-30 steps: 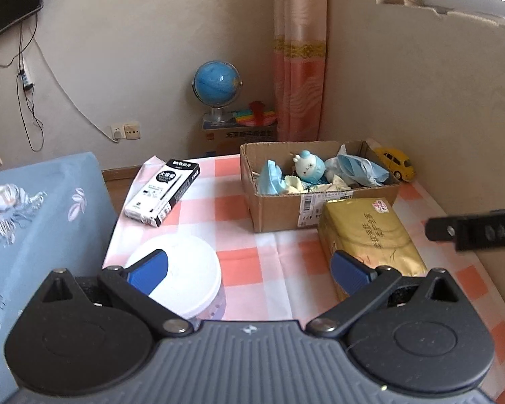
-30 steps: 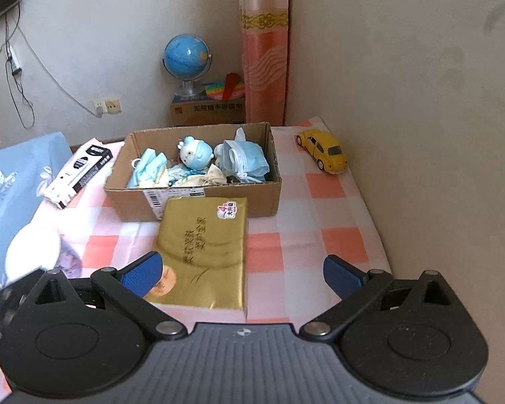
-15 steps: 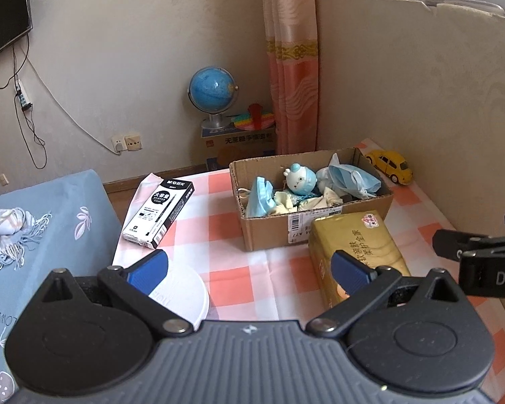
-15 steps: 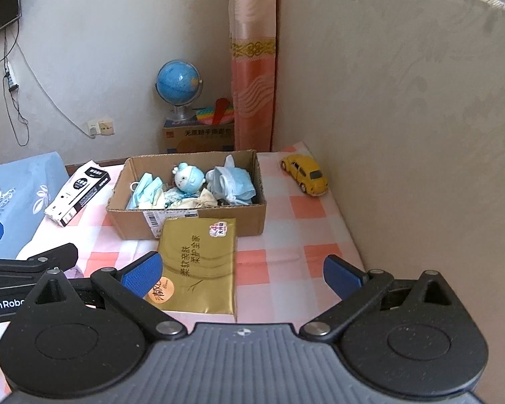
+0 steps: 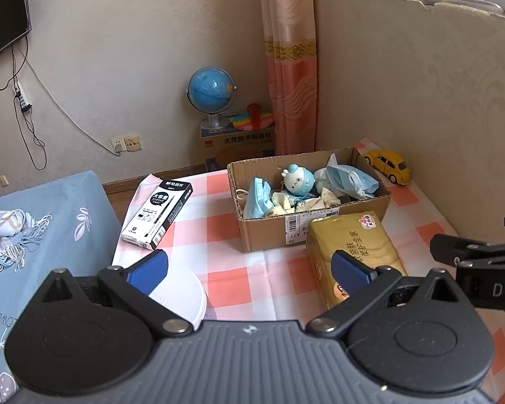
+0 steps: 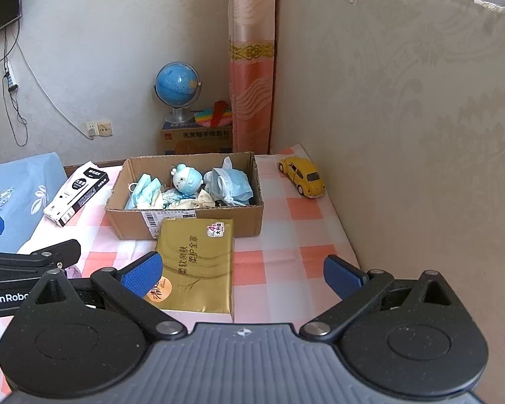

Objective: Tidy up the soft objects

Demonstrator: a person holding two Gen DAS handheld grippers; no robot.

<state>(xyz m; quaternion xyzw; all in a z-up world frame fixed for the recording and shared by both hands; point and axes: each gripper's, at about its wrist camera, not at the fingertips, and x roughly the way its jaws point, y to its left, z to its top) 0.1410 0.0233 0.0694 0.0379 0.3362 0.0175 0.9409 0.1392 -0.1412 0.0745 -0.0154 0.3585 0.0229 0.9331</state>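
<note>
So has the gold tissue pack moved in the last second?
No. The gold tissue pack still lies against the cardboard box front, below its label; only the cameras pulled back.

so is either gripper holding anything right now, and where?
Nothing held. Left gripper and right gripper are both open and empty above the gold tissue pack.

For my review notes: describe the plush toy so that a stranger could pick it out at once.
Find the open cardboard box on the checked tablecloth. Among the blue face masks and pale cloths inside sits the plush toy, near the middle: the only rounded thing there, light blue with a white face.
</note>
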